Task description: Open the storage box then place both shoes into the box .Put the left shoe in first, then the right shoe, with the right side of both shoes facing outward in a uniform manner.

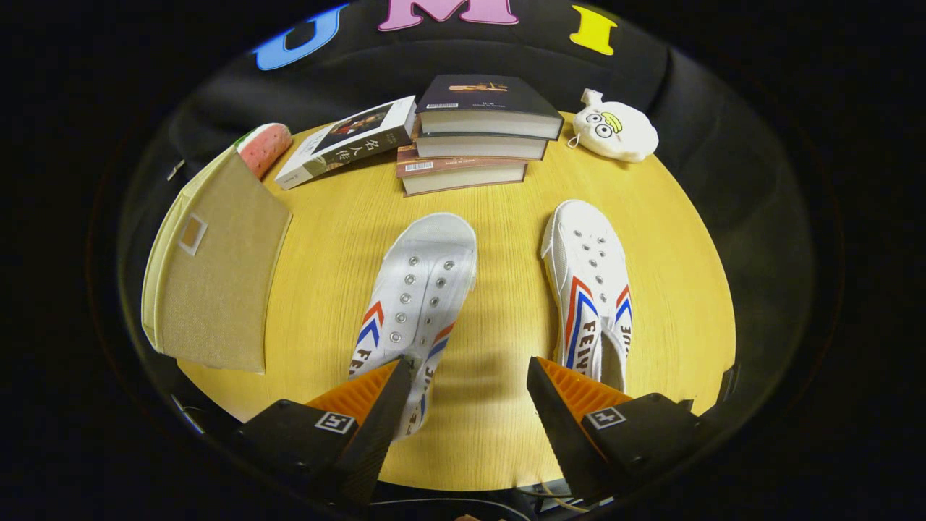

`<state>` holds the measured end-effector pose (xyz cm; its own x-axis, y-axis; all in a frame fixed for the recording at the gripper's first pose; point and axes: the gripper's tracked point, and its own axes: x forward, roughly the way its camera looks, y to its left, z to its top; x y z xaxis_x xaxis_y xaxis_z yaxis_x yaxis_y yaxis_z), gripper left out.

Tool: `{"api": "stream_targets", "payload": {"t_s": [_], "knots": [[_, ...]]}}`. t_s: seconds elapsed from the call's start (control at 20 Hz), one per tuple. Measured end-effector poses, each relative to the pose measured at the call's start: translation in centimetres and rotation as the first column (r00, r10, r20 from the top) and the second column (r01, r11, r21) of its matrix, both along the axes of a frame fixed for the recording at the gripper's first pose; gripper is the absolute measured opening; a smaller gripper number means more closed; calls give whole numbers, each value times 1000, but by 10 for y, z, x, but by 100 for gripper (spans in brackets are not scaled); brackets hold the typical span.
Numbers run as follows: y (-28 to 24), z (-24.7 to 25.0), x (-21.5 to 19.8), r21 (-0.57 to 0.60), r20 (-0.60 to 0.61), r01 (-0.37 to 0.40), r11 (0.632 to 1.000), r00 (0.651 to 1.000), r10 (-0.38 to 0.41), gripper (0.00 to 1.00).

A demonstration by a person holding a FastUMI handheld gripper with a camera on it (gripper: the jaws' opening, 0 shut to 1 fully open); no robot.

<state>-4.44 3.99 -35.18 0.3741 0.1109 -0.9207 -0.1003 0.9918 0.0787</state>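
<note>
hovering above the round yellow wood-grain surface [499,304], with the tool [469,394] spread wide and gripping nothing, bare wood showing in the gap between its fingers. spread that way, most likely, to be ready for whatever comes first. two white canvas lace-less shoes with red and blue side stripes laid out side by side, toes pointing away toward the books: the left-hand shoe [416,297] with its heel end tucked under the left finger, the right-hand shoe [589,289] with its heel just by the right finger. set well apart from one another, probably so that either can be picked up alone without disturbing the other. off to the left of both shoes, near the rim of the surface, a beige fabric storage box with a small label window [217,268], lid down and so not yet opened; judged from that, the first step of the task not yet done and both shoes waiting outside. kept beyond the shoes and out of the working path: a stack of three thick books [477,137], a single book lying aslant [347,142] beside it, a pink watermelon-slice plush [264,147] peeking out past the box, and a white plush toy with goggle eyes [615,130] by the far rim. next move calling for a swing left toward the box lid rather than a drop onto either shoe.
</note>
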Motion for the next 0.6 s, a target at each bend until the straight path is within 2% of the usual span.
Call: {"api": "stream_targets", "payload": {"t_s": [0.2,0.3,0.4,0.5,0.55,0.6], "knots": [[3,-21,13,-8,-47,17,1000,999,-17,99],[7,-29,17,26,-76,46,999,996,-44,99],[19,-35,18,91,-125,70,993,990,-58,94],[33,-35,19,156,-159,101,983,984,-76,70],[37,-34,18,166,-169,103,981,983,-75,41],[37,-35,19,162,-166,106,981,983,-79,30]]}}
